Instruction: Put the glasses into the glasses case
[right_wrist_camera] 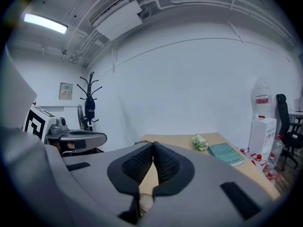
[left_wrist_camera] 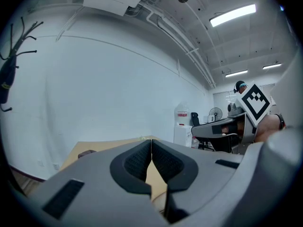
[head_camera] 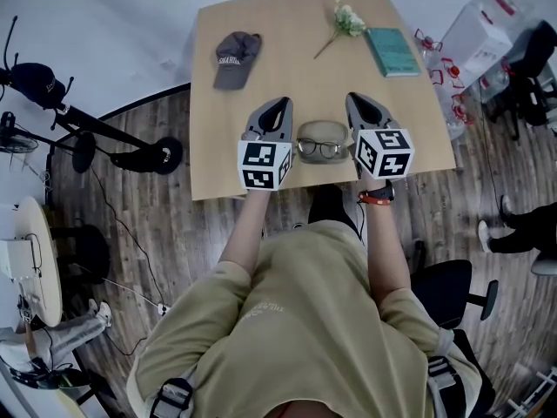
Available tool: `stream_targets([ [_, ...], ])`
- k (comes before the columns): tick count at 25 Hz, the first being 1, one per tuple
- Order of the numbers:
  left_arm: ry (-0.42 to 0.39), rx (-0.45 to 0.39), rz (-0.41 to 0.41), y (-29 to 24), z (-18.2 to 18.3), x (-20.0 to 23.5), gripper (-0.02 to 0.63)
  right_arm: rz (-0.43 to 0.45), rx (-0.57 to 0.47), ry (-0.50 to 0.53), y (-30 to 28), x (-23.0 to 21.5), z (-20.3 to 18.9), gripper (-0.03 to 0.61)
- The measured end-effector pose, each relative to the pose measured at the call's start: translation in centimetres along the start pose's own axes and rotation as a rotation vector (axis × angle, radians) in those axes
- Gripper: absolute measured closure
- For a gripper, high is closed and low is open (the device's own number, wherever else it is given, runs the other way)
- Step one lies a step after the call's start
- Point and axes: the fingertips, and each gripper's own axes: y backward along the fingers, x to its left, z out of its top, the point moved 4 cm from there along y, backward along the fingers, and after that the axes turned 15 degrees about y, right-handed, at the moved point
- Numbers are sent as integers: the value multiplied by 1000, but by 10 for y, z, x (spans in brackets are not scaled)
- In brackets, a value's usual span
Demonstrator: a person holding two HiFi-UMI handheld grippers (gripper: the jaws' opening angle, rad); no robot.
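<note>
Both jaws shut, nothing held: left gripper & right gripper flank the glasses case at frame centre on the surface. Glasses lie across its lower edge. I'd seat them w/ light frame nudges, off the lenses.

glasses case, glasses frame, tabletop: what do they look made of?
Glasses case: khaki, matte, no glare; fabric or faux leather, cannot tell which. Glasses: dark thin frame, probably plastic; too small to be sure. Table: pale wood tone, smooth even surface, likely laminate or veneer.
</note>
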Motion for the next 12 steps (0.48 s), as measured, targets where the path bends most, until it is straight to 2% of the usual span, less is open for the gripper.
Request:
stream_targets([
  [12,8,-12,-4,17,3,2,591,4,9,10,6,20,3,563],
])
